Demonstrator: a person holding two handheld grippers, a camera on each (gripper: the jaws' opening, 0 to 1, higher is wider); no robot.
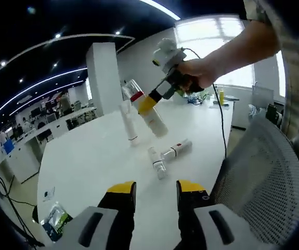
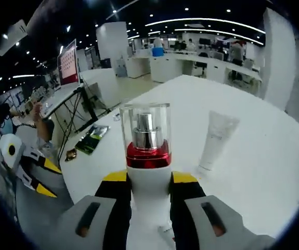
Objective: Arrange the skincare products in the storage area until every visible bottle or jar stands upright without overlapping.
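My right gripper is shut on a white bottle with a red collar and a clear cap. In the left gripper view a hand holds that gripper above the white table, and the bottle hangs tilted in it. A white tube stands upright just behind. Two small white bottles lie on their sides on the table. My left gripper is open near the front edge with nothing between its fingers; it also shows low at the left.
A grey mesh chair stands at the table's right side. A green packet lies near the table's edge. A black cable runs from the right gripper across the table. Office desks and a pillar stand behind.
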